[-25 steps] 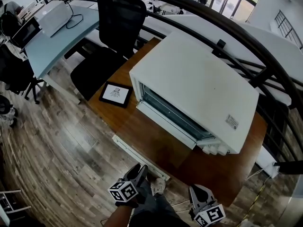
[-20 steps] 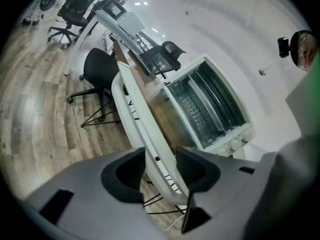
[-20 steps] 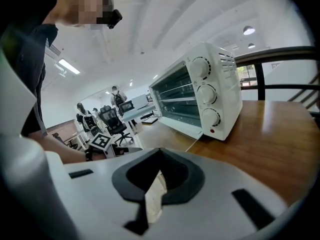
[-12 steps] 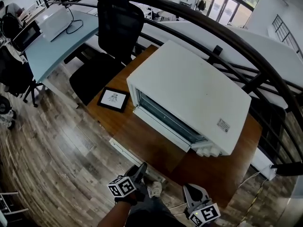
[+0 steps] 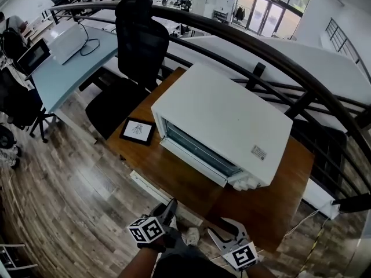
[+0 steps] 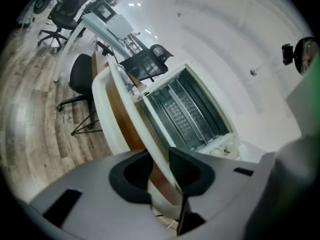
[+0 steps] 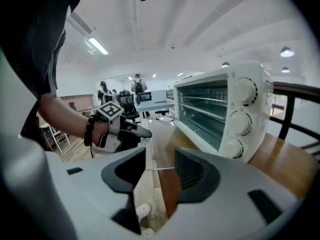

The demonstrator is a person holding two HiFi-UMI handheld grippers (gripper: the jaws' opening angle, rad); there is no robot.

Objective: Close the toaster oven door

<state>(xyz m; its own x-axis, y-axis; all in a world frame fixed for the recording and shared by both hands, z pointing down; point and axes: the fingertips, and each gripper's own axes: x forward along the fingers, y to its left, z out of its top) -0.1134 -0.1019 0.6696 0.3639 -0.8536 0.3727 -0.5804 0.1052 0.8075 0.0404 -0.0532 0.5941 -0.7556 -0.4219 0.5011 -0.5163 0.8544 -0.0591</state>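
A boxy white metal toaster oven (image 5: 226, 120) sits on a smooth brown wooden table (image 5: 174, 181). Its door (image 7: 197, 139) hangs open, folded down flat toward the table's near edge. A small black-framed picture (image 5: 137, 131) lies beside it, and the floor (image 5: 69, 201) is grey wood plank.

Only the right gripper view shows the three round knobs (image 7: 240, 124) stacked on the oven's front. Only the left gripper view looks into the cavity at the wire racks (image 6: 182, 111).

The left gripper (image 5: 169, 206) hangs off the table's near edge. Its jaws have just been closing, yet a gap remains and they pinch nothing. The right gripper (image 5: 227, 230) has just been opening. Its jaws are spread wide, empty, touching nothing.
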